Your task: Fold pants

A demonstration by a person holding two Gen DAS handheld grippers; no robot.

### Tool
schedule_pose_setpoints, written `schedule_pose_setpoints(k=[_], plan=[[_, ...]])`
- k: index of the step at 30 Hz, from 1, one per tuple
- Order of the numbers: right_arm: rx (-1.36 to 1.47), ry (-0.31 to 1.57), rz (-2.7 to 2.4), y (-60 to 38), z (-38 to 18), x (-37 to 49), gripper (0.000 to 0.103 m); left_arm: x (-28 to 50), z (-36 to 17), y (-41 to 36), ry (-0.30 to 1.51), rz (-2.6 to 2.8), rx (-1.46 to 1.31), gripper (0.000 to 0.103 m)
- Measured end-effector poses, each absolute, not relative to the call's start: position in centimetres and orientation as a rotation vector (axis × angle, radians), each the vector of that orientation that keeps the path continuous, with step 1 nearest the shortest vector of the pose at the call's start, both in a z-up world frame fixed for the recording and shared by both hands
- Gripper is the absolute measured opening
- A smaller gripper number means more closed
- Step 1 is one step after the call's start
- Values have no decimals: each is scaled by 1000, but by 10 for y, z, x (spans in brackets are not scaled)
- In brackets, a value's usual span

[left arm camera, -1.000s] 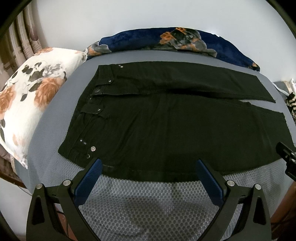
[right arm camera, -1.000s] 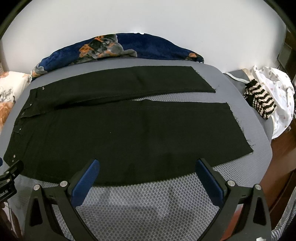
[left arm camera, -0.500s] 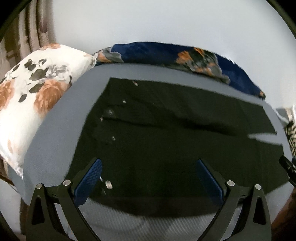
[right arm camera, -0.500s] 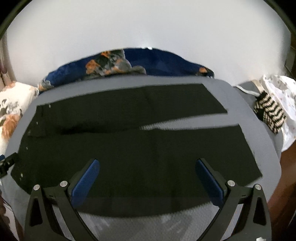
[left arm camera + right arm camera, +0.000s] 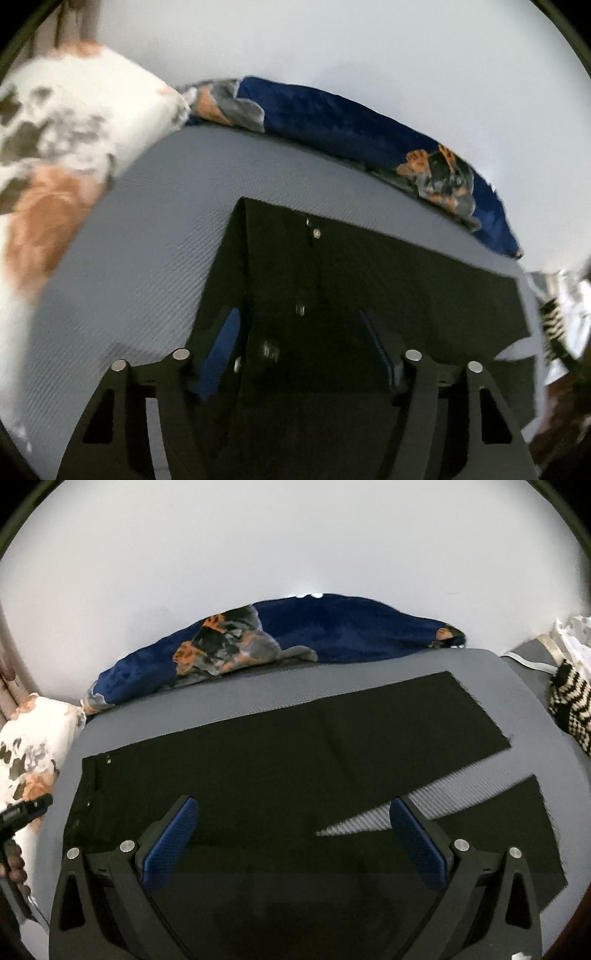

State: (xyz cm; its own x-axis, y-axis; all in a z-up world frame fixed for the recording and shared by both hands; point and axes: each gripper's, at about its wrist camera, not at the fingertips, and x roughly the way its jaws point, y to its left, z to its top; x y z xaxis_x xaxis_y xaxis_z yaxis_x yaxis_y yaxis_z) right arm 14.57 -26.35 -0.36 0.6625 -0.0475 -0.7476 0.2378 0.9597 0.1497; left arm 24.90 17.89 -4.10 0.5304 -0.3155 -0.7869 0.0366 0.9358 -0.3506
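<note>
Black pants point(image 5: 277, 768) lie flat on the grey bed, waistband at the left and the two legs running right with a wedge of sheet showing between the hems. My left gripper point(image 5: 301, 332) hangs low over the waistband end of the pants point(image 5: 369, 295), near the metal buttons point(image 5: 316, 232). Its jaws are closing with black cloth between them; the blurred view shows no pad pressing. A raised edge of cloth partly covers the left pad. My right gripper point(image 5: 295, 834) stands wide open above the near leg, holding nothing. At the right wrist view's left edge, a hand holds the left gripper point(image 5: 27, 808).
The pants lie on a grey mesh sheet point(image 5: 147, 240). A white and orange floral pillow point(image 5: 55, 147) sits at the left, and a blue floral blanket point(image 5: 332, 627) runs along the white wall. A striped knit piece point(image 5: 570, 705) lies at the right end.
Both grippers have moved forward from the bed's near edge to over the pants. The left one has swung toward the waistband and its jaws have narrowed. The pants lie as before.
</note>
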Motion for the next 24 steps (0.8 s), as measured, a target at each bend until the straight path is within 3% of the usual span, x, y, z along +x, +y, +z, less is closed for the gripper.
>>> schedule_pose_setpoints(k=[15, 19, 22, 24], plan=[[319, 902, -74, -253, -34, 229, 103, 357, -115, 225, 1143, -374, -647, 60], [300, 907, -61, -247, -39, 247, 103, 372, -121, 227, 1142, -430, -685, 53], [284, 912, -46, -241, -46, 259, 103, 385, -124, 227, 1150, -469, -708, 39], [278, 918, -31, -238, -51, 267, 103, 391, -125, 225, 1155, -496, -721, 36]])
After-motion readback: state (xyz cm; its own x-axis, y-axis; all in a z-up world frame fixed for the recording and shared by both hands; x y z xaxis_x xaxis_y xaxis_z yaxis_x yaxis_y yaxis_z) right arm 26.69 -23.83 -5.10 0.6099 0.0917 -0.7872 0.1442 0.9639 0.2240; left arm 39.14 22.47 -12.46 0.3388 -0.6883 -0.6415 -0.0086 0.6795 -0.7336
